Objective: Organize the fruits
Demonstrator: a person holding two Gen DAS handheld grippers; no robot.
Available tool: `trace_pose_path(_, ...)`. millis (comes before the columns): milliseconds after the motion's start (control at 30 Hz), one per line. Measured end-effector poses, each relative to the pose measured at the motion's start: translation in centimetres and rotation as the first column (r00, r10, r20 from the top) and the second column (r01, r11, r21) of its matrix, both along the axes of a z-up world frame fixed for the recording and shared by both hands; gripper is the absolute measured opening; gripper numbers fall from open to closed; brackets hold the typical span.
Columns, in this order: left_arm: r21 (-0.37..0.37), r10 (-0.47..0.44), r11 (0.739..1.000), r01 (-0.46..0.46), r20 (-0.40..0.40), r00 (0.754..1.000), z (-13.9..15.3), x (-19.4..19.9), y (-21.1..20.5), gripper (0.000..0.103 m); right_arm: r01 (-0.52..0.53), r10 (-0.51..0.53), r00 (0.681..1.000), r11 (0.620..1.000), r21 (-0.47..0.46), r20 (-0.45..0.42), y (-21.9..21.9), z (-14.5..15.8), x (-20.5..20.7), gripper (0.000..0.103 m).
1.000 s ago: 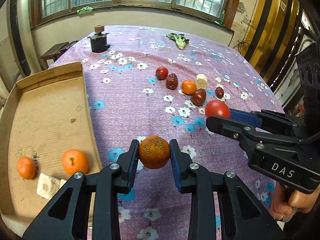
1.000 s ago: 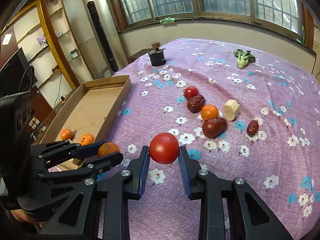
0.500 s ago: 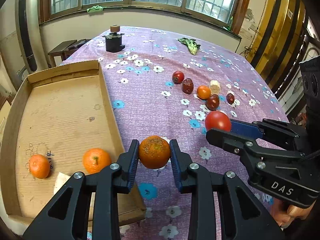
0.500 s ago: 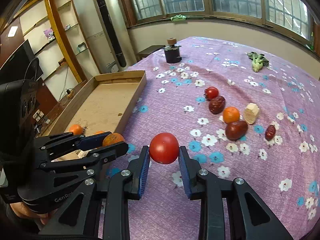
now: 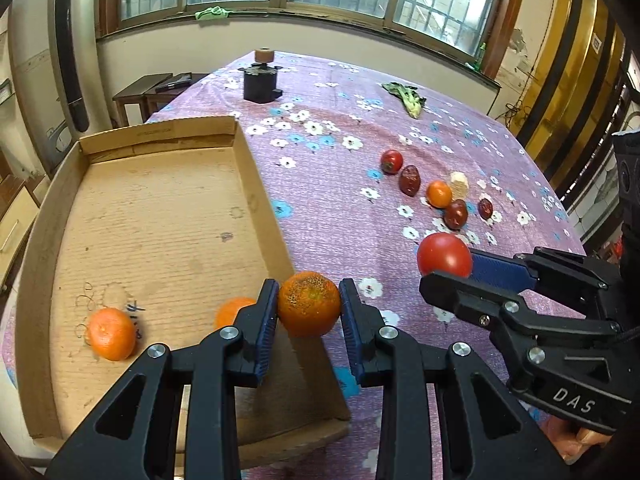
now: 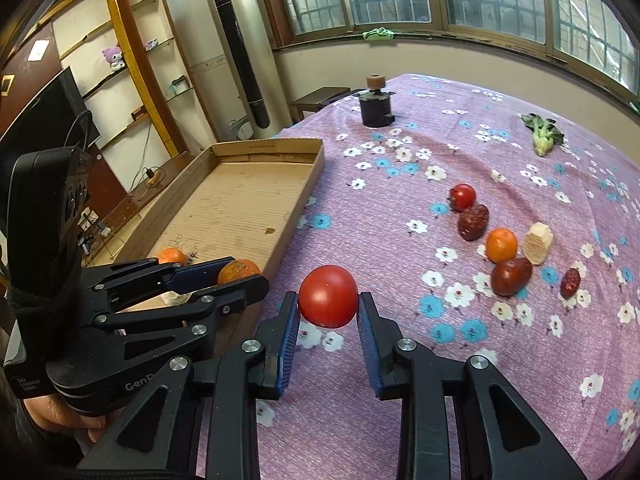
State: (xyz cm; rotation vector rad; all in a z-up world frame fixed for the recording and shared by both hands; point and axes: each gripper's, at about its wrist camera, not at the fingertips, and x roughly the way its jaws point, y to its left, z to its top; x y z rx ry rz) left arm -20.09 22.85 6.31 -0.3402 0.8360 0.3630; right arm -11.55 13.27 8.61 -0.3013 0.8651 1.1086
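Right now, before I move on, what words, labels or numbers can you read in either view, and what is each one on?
"DAS" on the black body of the right tongs.
"GenR", cut off by the other tool, on the black body of the left tongs.
Small white print lower on that body: too small to read.
Ink scribbles on the floor of the brown cardboard tray: not legible.

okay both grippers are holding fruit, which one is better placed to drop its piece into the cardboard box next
Left. The left gripper, shut on the mottled orange, hangs at the cardboard box near corner. The right gripper, shut on the big tomato, is out over the purple tablecloth, with the left gripper between it and the box.
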Motion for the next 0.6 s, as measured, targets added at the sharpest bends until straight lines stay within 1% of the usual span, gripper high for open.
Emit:
trace_pose_path(233, 0.006, 0.046, 0.999, -0.046, -0.003, 0.999, 0.1, -0.9, 2.4, 0.028, -0.047, 0.047, 0.999, 0.999, 0.004, -0.004, 2.4, 0.1, -1.2, 0.03)
trace_pose_path(400, 0.005, 0.113, 0.994, -0.113, -0.013, 0.994, 0.1, -2.0, 5.1, 0.028, -0.085, 0.085, 0.996, 0.996, 0.009, -0.004, 4.6, 0.2, -1.9, 0.029)
trace_pose_path(600, 0.005, 0.186, 0.983, -0.186, -0.026, 0.982, 0.0, -3.3, 8.1, 0.028, -0.124, 0.124, 0.992, 0.992, 0.01, -0.024, 7.4, -0.5, -2.6, 0.029)
